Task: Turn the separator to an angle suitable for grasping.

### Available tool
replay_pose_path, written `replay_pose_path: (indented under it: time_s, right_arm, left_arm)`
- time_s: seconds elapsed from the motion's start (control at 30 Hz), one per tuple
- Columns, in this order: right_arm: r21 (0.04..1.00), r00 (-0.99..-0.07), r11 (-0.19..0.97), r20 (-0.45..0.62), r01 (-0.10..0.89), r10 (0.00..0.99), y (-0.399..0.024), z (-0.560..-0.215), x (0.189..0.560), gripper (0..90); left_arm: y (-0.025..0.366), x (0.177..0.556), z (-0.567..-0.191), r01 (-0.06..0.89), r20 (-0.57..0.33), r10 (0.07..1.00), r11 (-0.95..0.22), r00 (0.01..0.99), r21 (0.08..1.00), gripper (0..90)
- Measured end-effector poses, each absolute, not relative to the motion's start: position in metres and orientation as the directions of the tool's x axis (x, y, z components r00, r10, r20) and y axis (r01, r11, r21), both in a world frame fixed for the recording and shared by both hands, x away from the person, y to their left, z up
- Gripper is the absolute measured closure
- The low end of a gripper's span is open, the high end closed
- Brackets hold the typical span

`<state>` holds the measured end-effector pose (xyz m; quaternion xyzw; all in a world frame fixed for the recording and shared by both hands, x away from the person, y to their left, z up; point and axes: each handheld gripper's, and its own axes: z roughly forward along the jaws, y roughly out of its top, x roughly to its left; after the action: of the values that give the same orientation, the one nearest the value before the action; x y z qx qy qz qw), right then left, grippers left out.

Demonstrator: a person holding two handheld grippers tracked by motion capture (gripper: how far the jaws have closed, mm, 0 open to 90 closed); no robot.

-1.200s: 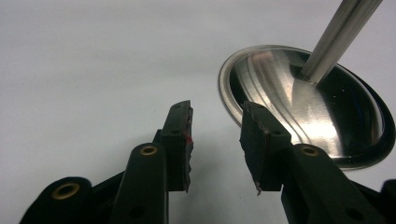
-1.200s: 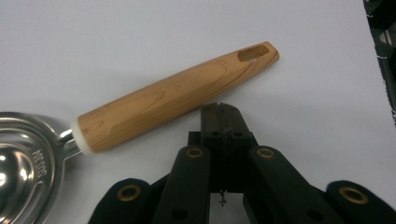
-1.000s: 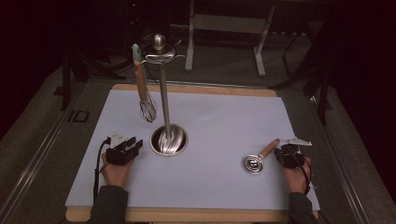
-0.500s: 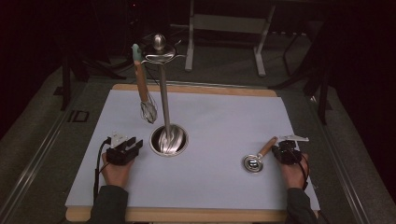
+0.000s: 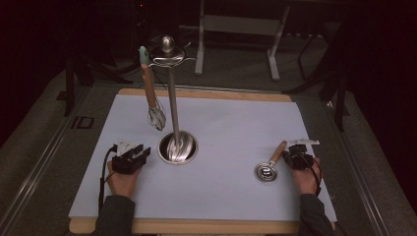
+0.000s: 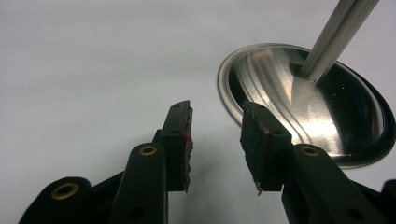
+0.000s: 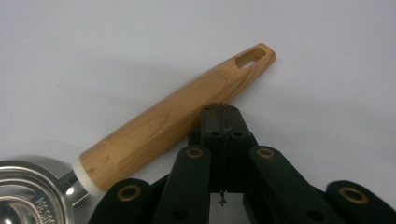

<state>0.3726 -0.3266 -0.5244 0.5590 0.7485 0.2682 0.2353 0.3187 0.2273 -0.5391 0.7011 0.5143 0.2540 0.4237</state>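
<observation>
One slot pierces the wooden handle [image 7: 180,119] beside the shut right claw [image 7: 223,116].

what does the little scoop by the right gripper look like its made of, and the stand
The scoop has a handle that looks like light varnished wood, with visible grain, and a shiny steel-looking bowl with stamped lettering. The stand seems polished metal: its base mirrors the pole.
</observation>
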Motion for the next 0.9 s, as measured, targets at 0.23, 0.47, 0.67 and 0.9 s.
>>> replay_pose_path:
  time_s: [0.23, 0.47, 0.67, 0.9]
  right_arm:
    - [0.662, -0.28, 0.246, -0.057, 0.708, 0.958, -0.319, -0.524, 0.376, 90.0]
    - [0.659, -0.297, 0.265, -0.066, 0.704, 0.953, -0.313, -0.524, 0.378, 90.0]
    - [0.656, -0.308, 0.278, -0.072, 0.702, 0.949, -0.307, -0.524, 0.379, 90.0]
    - [0.655, -0.32, 0.289, -0.076, 0.698, 0.944, -0.302, -0.524, 0.38, 90.0]
  left_arm:
    - [0.227, 0.319, -0.539, 0.506, -0.079, 0.936, -0.113, 0.343, 0.855, 63.3]
    - [0.227, 0.319, -0.539, 0.506, -0.078, 0.936, -0.114, 0.343, 0.855, 63.3]
    - [0.227, 0.319, -0.539, 0.506, -0.078, 0.936, -0.115, 0.344, 0.855, 63.2]
    - [0.227, 0.319, -0.539, 0.507, -0.077, 0.935, -0.116, 0.345, 0.854, 63.2]
